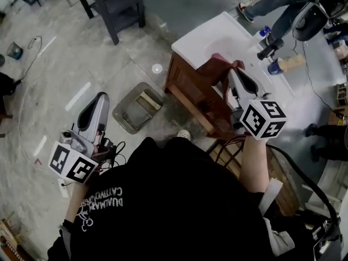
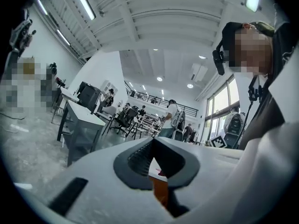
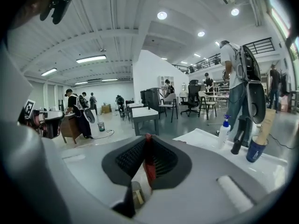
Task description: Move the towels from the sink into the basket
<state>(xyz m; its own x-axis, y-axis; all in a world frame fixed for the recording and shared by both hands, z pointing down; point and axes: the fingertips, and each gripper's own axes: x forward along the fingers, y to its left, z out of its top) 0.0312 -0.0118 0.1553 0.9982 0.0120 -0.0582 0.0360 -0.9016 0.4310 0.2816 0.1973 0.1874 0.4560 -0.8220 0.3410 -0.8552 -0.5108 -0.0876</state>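
The right gripper (image 1: 235, 70) pinched a dark red towel (image 1: 216, 69) above the sink's (image 1: 209, 37) front edge. The towel was soft, seemingly light, and best gripped by a bunched fold (left gripper (image 1: 102, 98) pressed together, empty).

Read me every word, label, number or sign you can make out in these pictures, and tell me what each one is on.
Black shirt: white print, upside down, too blurred to read surely.
Marker cube on the left gripper and marker cube on the right gripper: square patterns only, no letters.
Spray bottle on the white counter: label too small to read.
Red towel in the right gripper's fingers: no print.
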